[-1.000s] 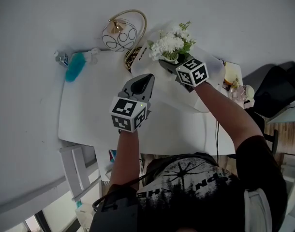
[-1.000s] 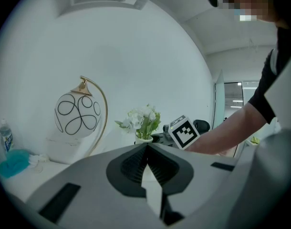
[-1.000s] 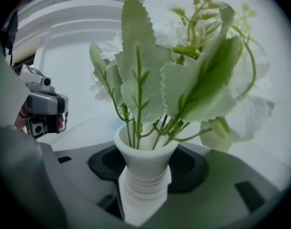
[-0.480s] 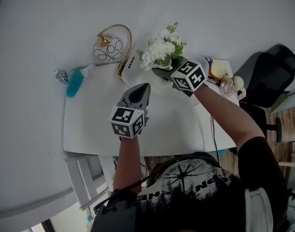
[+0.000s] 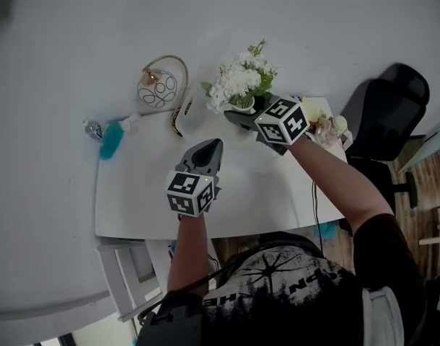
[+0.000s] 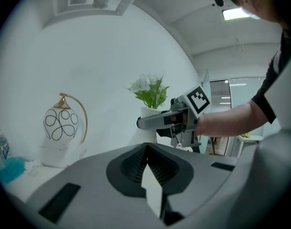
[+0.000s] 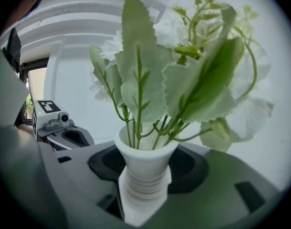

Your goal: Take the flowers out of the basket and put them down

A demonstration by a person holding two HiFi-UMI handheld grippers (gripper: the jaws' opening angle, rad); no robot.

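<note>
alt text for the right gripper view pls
The right gripper has its jaws closed on a small white ribbed vase of white flowers with green leaves, which fill the frame. The left gripper shows at the far left.

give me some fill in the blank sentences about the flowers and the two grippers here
1. The right gripper is shut on a white ____ that holds the flowers.
2. The left gripper has its jaws ____, with nothing between them.
3. In the head view, the lamp stands to the ____ of the flowers.
Missing words: vase; shut; left.
</note>
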